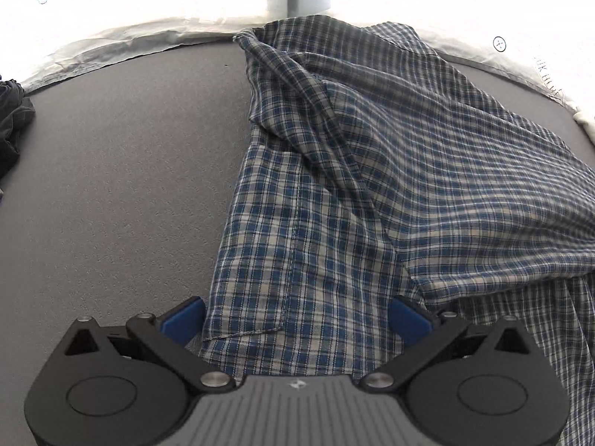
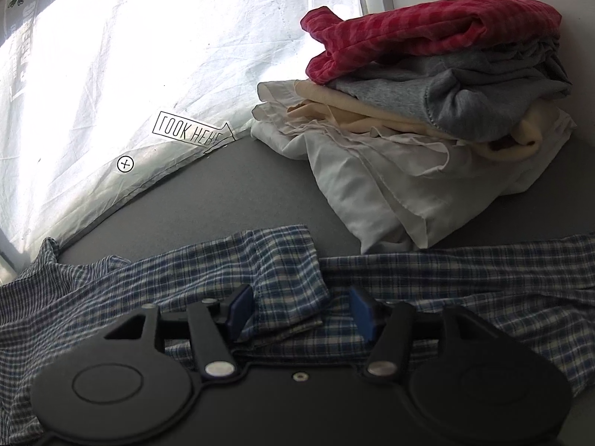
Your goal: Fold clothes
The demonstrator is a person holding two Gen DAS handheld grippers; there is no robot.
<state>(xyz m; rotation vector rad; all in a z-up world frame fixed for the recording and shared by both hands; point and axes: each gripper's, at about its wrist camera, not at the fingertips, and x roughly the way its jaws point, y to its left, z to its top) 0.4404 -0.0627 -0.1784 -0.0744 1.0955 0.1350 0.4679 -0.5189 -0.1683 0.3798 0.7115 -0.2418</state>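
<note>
A blue and white plaid shirt [image 1: 372, 171] lies rumpled on the grey table [image 1: 122, 171], one part folded over the body. My left gripper [image 1: 297, 316] is open, its blue pads either side of the shirt's near hem. In the right wrist view the same plaid shirt [image 2: 465, 282] spreads across the near table. My right gripper [image 2: 301, 308] is open, with a folded flap of the shirt [image 2: 290, 278] between its blue pads, not clamped.
A stack of folded clothes [image 2: 427, 119], red on top, then grey, cream and white, stands at the back right. A dark garment [image 1: 11, 122] lies at the table's left edge. A white printed sheet [image 2: 111, 74] hangs behind the table.
</note>
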